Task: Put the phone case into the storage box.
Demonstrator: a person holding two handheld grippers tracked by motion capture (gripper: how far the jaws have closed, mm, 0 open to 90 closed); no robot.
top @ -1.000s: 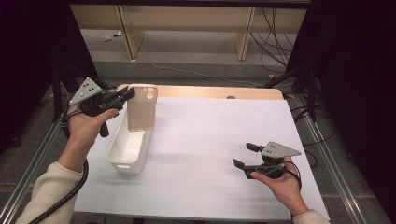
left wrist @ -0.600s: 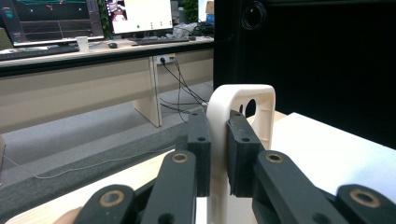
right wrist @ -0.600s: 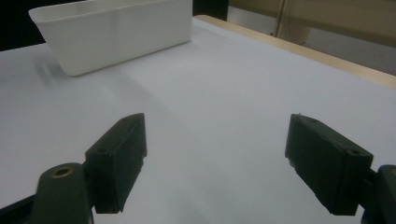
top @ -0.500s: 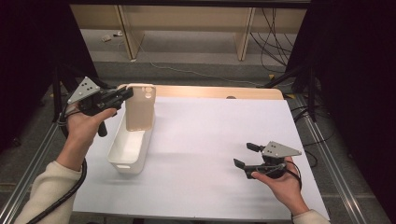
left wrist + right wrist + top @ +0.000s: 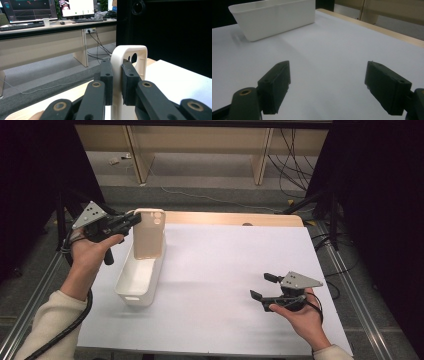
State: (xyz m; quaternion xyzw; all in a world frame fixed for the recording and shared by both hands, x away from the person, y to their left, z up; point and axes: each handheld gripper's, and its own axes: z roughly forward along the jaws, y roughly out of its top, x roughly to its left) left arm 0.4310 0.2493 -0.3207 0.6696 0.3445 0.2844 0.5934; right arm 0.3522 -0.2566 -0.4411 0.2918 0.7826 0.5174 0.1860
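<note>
Pinching the phone case, left gripper fingers show closest here.

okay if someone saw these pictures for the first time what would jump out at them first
Most striking is the beige phone case, held upright at the table's left by the left claw, its lower end over the far end of the white bin. In the left gripper view the pads clamp the case's edge. Near the right front, the right claw hangs open above the white table.
</note>
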